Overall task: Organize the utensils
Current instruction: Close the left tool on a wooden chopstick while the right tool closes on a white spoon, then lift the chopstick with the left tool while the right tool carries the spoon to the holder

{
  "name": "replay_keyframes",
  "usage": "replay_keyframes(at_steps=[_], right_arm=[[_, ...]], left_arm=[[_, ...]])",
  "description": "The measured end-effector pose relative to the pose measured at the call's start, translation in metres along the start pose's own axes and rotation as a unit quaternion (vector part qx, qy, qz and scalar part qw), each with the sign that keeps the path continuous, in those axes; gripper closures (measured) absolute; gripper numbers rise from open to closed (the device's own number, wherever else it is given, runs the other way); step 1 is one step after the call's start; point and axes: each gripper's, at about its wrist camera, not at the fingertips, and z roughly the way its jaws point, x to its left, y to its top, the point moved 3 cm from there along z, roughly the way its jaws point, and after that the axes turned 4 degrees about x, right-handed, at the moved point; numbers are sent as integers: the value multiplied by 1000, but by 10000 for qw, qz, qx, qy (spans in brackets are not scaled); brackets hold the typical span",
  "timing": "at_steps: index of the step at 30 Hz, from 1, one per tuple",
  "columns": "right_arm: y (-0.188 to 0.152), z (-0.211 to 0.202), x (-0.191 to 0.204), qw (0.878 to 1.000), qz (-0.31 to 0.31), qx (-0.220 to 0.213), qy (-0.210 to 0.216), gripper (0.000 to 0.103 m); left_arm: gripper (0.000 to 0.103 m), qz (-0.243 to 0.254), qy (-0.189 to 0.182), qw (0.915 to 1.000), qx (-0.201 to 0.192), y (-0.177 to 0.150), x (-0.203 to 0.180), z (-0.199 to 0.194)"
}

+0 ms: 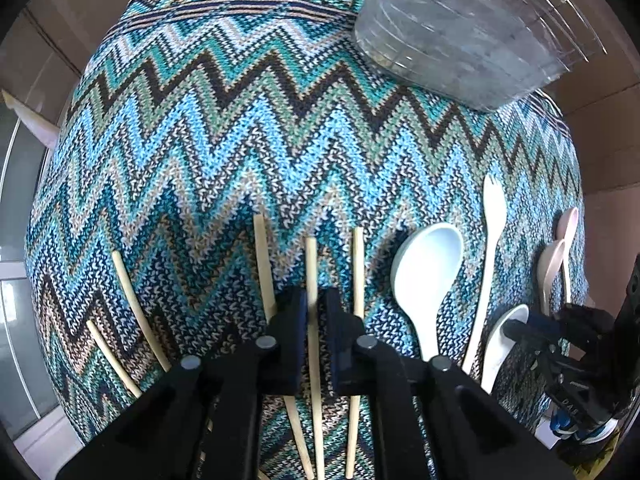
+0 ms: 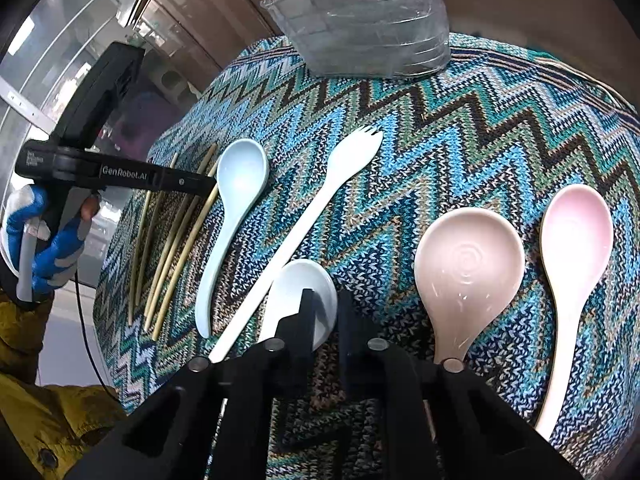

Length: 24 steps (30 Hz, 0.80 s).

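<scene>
Several bamboo chopsticks lie on the zigzag cloth. My left gripper (image 1: 317,300) has its jaws narrowly around the middle chopstick (image 1: 312,264), low over the cloth. Beside them lie a light-blue spoon (image 1: 426,268), a white spork (image 1: 490,248) and a white spoon (image 1: 502,340). My right gripper (image 2: 326,312) is nearly shut and empty, just over the white spoon's bowl (image 2: 292,284). To its right lie a beige spoon (image 2: 468,264) and a pink spoon (image 2: 572,248). The left gripper (image 2: 208,186) shows over the chopsticks (image 2: 172,236) in the right wrist view.
A clear plastic container (image 1: 460,36) stands at the cloth's far edge, seen also in the right wrist view (image 2: 360,24). The zigzag cloth (image 1: 240,120) covers the table. Glass cabinet doors (image 2: 60,40) stand to the left.
</scene>
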Motion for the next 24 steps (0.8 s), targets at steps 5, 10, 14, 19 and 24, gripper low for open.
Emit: replay_keyframes(at_steps=[5, 10, 14, 19, 24], right_arm=[[-5, -8, 6, 9997, -202, -120, -74, 97], [-11, -21, 14, 9988, -276, -333, -237, 98], [-15, -38, 29, 9966, -358, -597, -444, 99], [-25, -56, 49, 9918, -477, -897, -776, 99], [-39, -80, 72, 9840, -566, -1253, -1131, 99]], left_arm=[[99, -83, -90, 9999, -93, -5, 8, -1], [99, -72, -169, 9991, -372, -21, 12, -24], [99, -33, -270, 9967, -770, -36, 12, -52], [99, -29, -426, 9907, -1292, -58, 14, -91], [99, 43, -537, 9837, -1714, -82, 12, -126]])
